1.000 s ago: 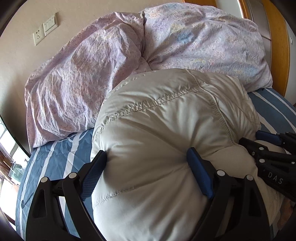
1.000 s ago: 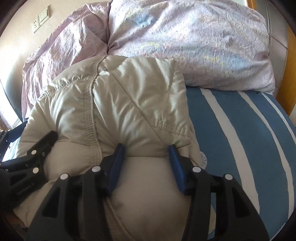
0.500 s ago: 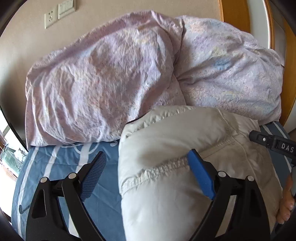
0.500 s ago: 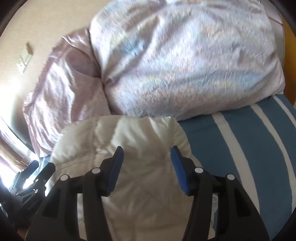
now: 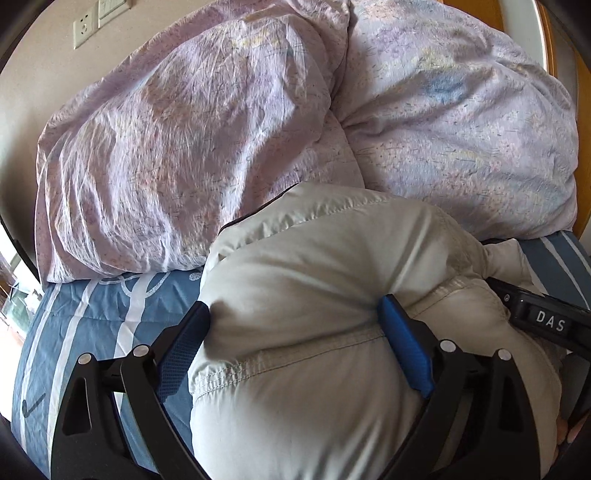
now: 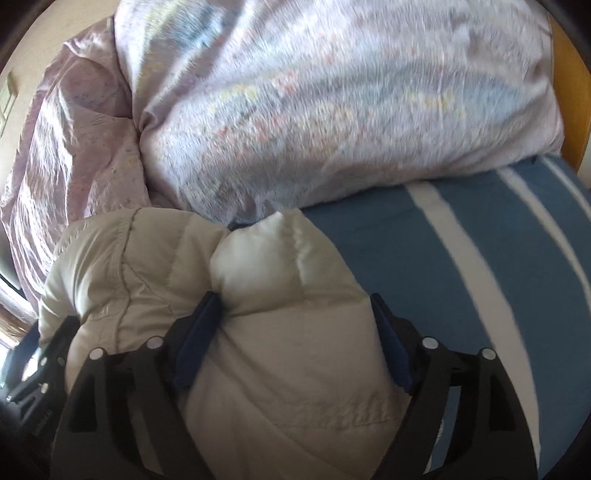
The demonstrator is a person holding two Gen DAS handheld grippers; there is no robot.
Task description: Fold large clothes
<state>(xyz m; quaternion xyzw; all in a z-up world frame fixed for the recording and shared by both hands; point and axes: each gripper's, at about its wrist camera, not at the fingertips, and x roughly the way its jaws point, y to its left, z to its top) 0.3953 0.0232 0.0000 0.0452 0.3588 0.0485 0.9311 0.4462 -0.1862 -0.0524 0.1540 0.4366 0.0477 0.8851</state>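
A puffy off-white down jacket (image 5: 306,288) lies bundled on the bed, its far edge against the quilt. It also shows in the right wrist view (image 6: 266,306). My left gripper (image 5: 295,325) is wide open, with both blue pads pressing into the jacket's bulk on either side. My right gripper (image 6: 291,314) is also open, straddling the jacket's right part, its pads against the padding. The right gripper's black body (image 5: 543,321) shows at the right edge of the left wrist view, and the left gripper's body (image 6: 33,369) at the lower left of the right wrist view.
A rumpled lilac floral quilt (image 5: 221,129) is heaped at the head of the bed, seen also in the right wrist view (image 6: 332,110). The blue sheet with white stripes (image 6: 461,258) lies to the right and left (image 5: 92,314). A wall socket (image 5: 83,33) is at the upper left.
Both grippers have moved forward and down onto the jacket, which now bulges between their open pads. The jacket bundle sits closer to the quilt.
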